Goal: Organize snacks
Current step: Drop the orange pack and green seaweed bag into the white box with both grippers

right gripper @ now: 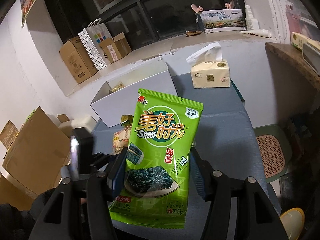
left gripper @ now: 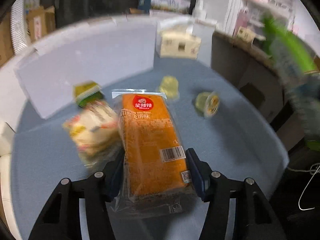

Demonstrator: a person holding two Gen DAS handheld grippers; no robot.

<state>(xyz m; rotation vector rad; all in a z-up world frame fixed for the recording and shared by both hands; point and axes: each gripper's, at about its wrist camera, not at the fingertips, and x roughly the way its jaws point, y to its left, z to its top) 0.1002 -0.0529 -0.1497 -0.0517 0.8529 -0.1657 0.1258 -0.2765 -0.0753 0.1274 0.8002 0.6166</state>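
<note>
Left tongs: clenched across the lower half of the orange cake pack, pads against both long sides; the pack appears lifted just clear of the blue bench. Right tongs: gripping the green seaweed bag at mid-height, bag upright, raised above the bench. Step in hand, by my reading: both snacks picked, carry to the white box pending. Further up the left view: a pale rice-cracker bag touching the orange pack's left edge, a green-yellow packet, two jelly cups lying loose. The box, upper centre of the right view, is open and already holds some gold-wrapped items. Next move calls for lowering each pack inside before opening. The tissue pack stands to the box's right.
</note>
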